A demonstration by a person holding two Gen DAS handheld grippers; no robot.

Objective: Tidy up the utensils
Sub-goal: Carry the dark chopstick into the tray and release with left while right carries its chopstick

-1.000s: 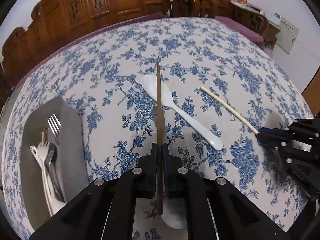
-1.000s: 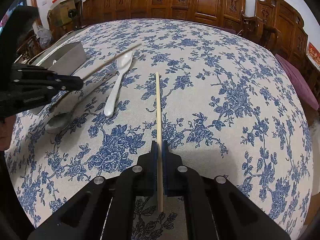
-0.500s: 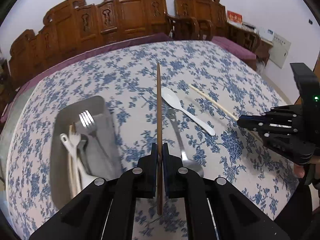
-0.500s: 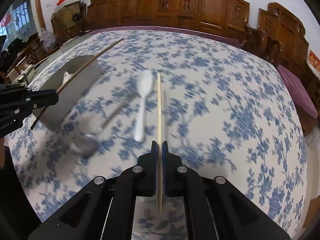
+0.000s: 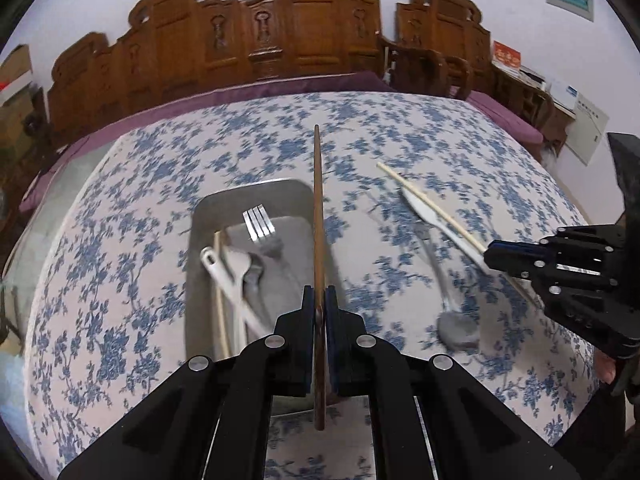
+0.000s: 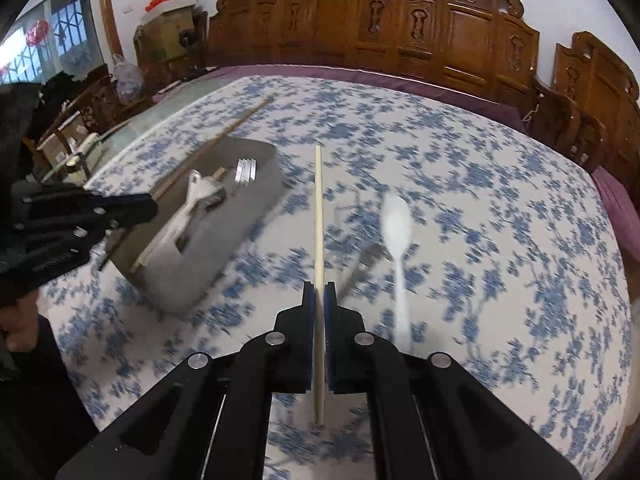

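Observation:
My left gripper [image 5: 319, 300] is shut on a dark brown chopstick [image 5: 317, 208] and holds it in the air over the right side of a grey metal tray [image 5: 204, 216]. The tray holds a metal fork [image 5: 262, 228], a white utensil [image 5: 224, 276] and a pale chopstick [image 5: 219, 280]. My right gripper [image 6: 319, 296] is shut on a pale chopstick [image 6: 318, 216], raised above the table to the right of the tray [image 6: 256, 204]. A white spoon [image 6: 396, 236] and a metal spoon [image 5: 452, 312] lie on the tablecloth.
The round table has a blue floral cloth [image 5: 440, 136] with a purple edge. Carved wooden chairs [image 5: 280, 32] ring its far side. The right gripper shows at the right of the left wrist view [image 5: 490, 258], and the left gripper at the left of the right wrist view [image 6: 154, 210].
Both grippers have lifted their chopsticks off the table and moved left towards the tray. The left one now hangs over the tray's right side.

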